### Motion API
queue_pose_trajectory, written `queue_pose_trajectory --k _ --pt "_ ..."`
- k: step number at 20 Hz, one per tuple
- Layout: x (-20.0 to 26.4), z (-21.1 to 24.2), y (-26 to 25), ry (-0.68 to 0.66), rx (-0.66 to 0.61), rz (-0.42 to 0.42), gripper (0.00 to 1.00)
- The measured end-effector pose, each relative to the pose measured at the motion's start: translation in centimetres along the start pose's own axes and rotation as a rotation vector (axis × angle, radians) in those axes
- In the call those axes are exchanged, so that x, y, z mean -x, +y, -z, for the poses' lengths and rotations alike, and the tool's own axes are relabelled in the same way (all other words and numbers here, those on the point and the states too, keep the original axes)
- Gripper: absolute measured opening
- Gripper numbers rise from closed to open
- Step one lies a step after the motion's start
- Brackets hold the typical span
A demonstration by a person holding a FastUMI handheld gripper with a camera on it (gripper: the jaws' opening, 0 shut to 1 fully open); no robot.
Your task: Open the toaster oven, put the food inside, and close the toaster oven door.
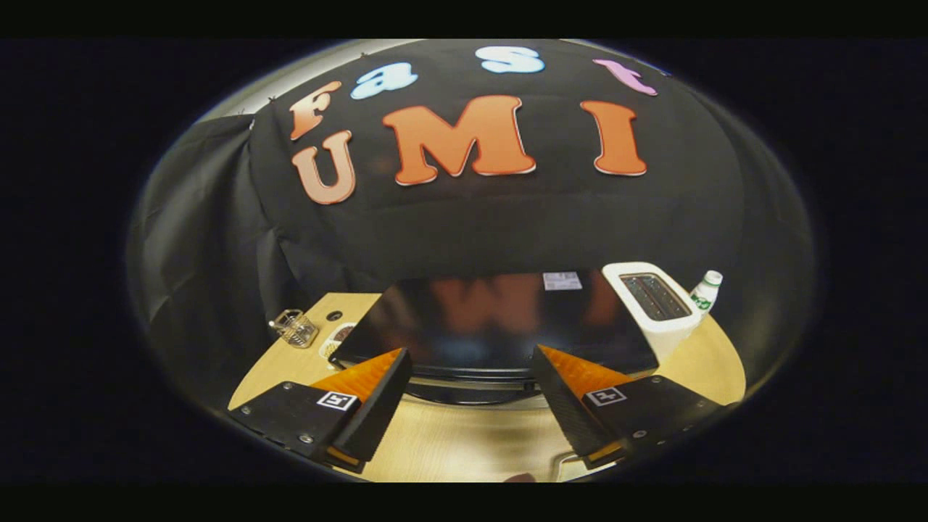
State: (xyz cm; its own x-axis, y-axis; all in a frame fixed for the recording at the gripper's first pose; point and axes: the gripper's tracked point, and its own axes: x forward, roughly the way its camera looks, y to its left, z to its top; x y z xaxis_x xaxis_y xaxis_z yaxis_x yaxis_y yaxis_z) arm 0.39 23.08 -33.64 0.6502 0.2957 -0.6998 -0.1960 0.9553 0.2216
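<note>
Gripper (471, 377) fingers spread, holding nothing, above the closed oven (500, 326); next, we judge, we reach its door handle.

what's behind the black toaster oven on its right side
Behind the glossy black toaster oven on that side stands a white two-slot pop-up toaster, with a small white bottle with a green label past it. The toaster covers the bottle's base. The open claw holds nothing.

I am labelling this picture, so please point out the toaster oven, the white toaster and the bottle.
Toaster oven (471, 319): gripper view, on its glossy black top, just ahead of the open gripper (471, 377).
White toaster (663, 337): gripper view, on its white side wall.
Bottle (705, 296): gripper view, on its body below the cap.
</note>
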Motion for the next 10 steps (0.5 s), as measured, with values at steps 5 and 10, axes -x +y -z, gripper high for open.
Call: queue_pose_trajectory --k 5,10 --pt "-1.3 1.0 0.2 0.007 0.072 0.045 0.97" --pt "-1.1 1.2 1.0 -0.066 0.169 0.072 0.91"
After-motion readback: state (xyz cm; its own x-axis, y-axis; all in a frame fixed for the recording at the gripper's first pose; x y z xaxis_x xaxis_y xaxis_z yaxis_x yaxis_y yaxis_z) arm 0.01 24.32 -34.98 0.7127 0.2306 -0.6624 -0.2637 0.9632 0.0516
